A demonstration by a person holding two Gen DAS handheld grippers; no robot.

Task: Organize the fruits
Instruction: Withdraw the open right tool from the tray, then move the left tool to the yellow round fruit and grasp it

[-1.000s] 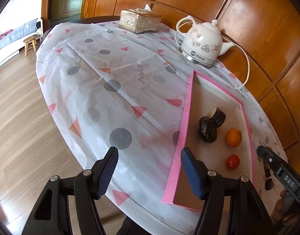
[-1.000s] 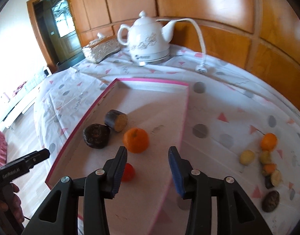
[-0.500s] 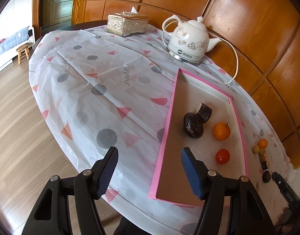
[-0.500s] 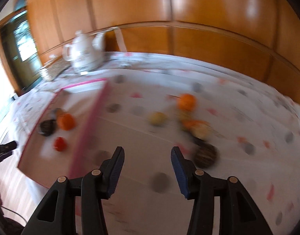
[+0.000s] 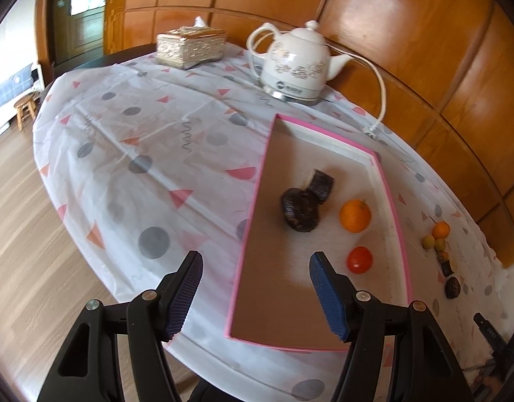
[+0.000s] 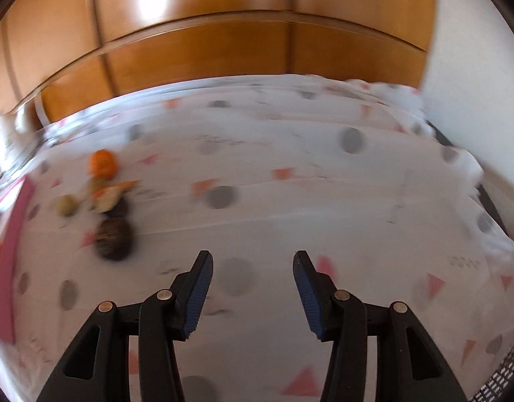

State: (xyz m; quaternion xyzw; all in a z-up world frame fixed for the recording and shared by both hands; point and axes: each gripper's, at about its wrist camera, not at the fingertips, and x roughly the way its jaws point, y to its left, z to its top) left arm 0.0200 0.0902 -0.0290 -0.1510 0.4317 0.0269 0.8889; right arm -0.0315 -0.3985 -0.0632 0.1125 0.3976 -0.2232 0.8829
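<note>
Two handheld grippers hang over a worktop [image 5: 129, 154] draped in a white cloth printed with grey dots and pink triangles. In the left wrist view, the left gripper [image 5: 253, 296] sits at the lower centre of the frame, its blue-padded jaws moderately apart and holding nothing, straddling the near left edge of a pink-rimmed tray [image 5: 253, 197]. Inside the tray, right of centre, lie two dark fruits touching each other [image 5: 300, 209], an orange [image 5: 355, 216] just to their right and a small red fruit [image 5: 360, 259] below it. At the right edge of that frame, outside the tray, a small cluster of loose fruits [image 5: 439, 244] lies on the cloth. A white ceramic kettle [image 5: 295, 67] with its cord stands at upper centre, an ornate tissue box [image 5: 191, 47] to its left, wood panelling behind.

The right wrist view is motion-blurred. The right gripper [image 6: 252, 296] at lower centre has jaws that have just been opening, with only bare cloth between them. The loose fruits appear at the left of this frame: a dark round fruit [image 6: 114, 239] nearest, a yellowish one [image 6: 67, 205] and an orange one [image 6: 103, 164] above it, all well apart from the jaws. The tray's pink rim [image 6: 10, 261] shows at the far left.
</note>
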